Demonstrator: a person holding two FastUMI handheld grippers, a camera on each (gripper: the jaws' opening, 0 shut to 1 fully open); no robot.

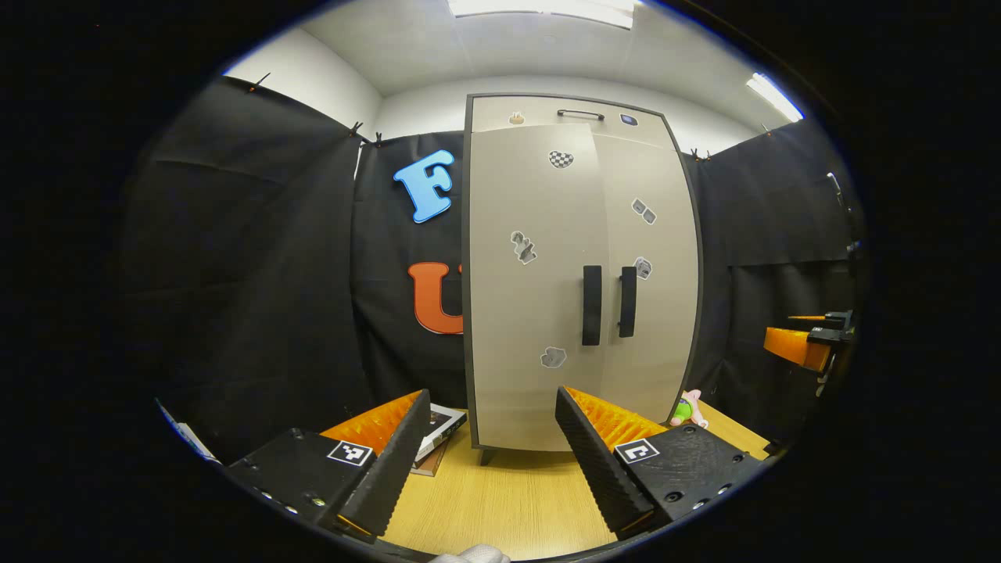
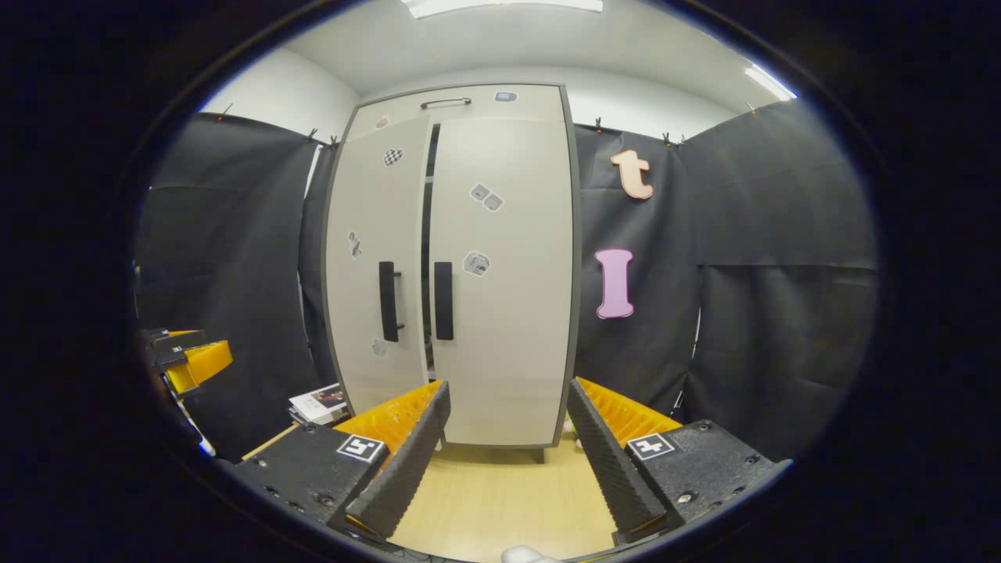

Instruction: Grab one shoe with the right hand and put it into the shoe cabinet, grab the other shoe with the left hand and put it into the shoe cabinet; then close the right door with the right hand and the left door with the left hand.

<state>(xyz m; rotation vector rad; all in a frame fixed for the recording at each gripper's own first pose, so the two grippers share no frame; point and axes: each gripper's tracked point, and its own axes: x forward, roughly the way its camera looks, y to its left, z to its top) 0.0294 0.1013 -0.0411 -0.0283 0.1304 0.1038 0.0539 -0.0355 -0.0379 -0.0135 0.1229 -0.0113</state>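
Observation:
The beige shoe cabinet point(image 1: 532, 313) stands upright ahead, with two black handles point(image 1: 592, 305) side by side at its middle. In the left gripper view its doors look flush. In the right gripper view, the cabinet point(image 2: 508, 258) shows a dark slit point(image 2: 427, 234) between the doors, and the left door seems slightly ajar. My left gripper point(image 1: 493, 395) is open and empty, a short way back from the cabinet front. My right gripper point(image 2: 508, 387) is likewise open and empty. Each gripper also appears at the other view's edge: the right gripper point(image 1: 805, 340) and the left gripper point(image 2: 188, 356).
The cabinet rests on a light wooden surface point(image 1: 500, 500). A stack of books point(image 1: 438, 426) lies at its left foot, also seen as books point(image 2: 321, 403). A small soft toy point(image 1: 687, 408) sits at its right foot. Black cloth walls close in on both sides.

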